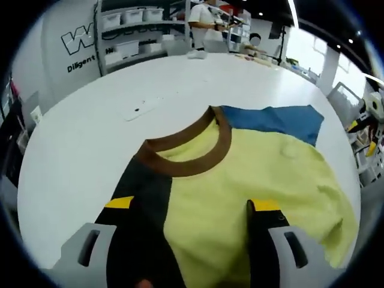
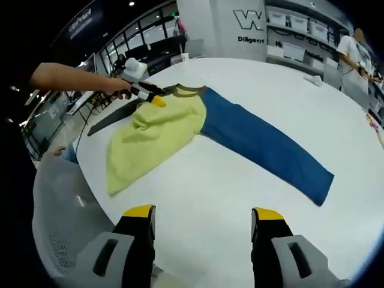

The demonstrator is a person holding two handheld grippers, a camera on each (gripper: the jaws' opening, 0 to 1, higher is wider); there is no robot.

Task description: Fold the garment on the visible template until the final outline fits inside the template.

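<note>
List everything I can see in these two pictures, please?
shirt: one, yellow body with brown collar, lying on the table
blue sleeve: one, stretched out flat away from the body
dark sleeve: one, black, under the left gripper
table: one, white, round-edged
flat white piece: one, on the table beyond the collar
shelves: white bins, against the back wall
bystander: one, white top, at the table's far side
left gripper: jaws apart, over the shirt; in the right gripper view it sits at the collar
right gripper: jaws apart, over bare table
hand: one, holding the left gripper
</note>
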